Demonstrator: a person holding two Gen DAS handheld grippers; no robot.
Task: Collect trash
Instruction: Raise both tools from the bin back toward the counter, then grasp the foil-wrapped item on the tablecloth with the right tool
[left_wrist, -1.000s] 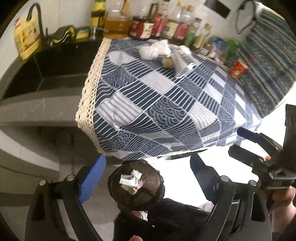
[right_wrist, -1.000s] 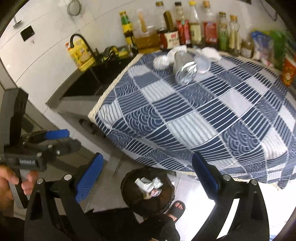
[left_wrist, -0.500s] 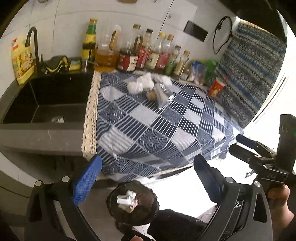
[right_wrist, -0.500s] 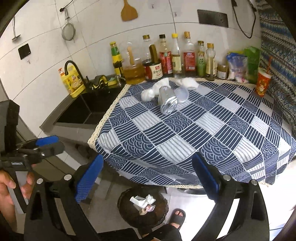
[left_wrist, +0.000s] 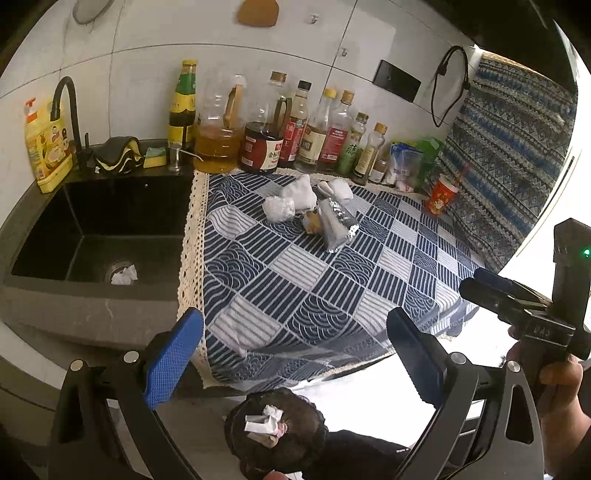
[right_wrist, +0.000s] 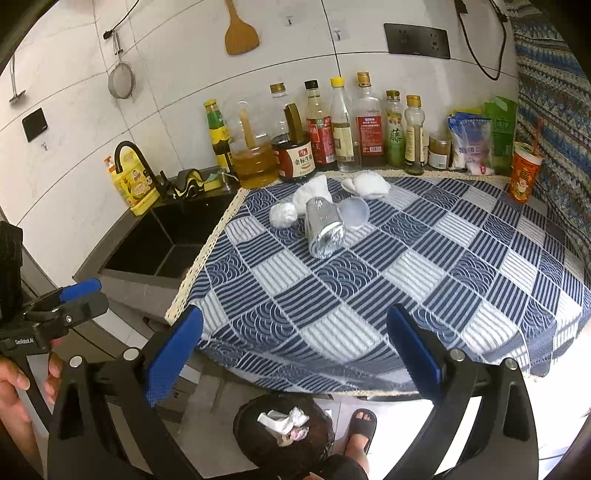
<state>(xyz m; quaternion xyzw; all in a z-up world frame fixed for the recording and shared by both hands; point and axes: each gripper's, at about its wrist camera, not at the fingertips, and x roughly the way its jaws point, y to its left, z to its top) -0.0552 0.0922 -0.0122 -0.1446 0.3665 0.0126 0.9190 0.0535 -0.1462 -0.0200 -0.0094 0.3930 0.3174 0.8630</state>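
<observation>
Trash lies near the far edge of the blue checked tablecloth (left_wrist: 303, 288): crumpled white tissues (left_wrist: 279, 208) (right_wrist: 282, 216), a clear plastic cup on its side (left_wrist: 334, 225) (right_wrist: 324, 230), a clear lid (right_wrist: 354, 212) and a small brownish scrap (left_wrist: 311, 223). A black-lined trash bin (left_wrist: 275, 432) (right_wrist: 284, 432) with paper in it stands on the floor below the table's near edge. My left gripper (left_wrist: 295, 358) is open and empty above the bin. My right gripper (right_wrist: 295, 354) is open and empty too, also well short of the trash.
A black sink (left_wrist: 99, 229) with a tissue (left_wrist: 123, 275) at its drain lies left of the table. Sauce and oil bottles (right_wrist: 332, 129) line the wall. A red paper cup (left_wrist: 441, 195) and packets stand at the far right. A sandalled foot (right_wrist: 360, 428) is by the bin.
Both grippers have risen and tilted up from the bin toward the table; the wall and bottles have come into view. Both stayed open and empty.
</observation>
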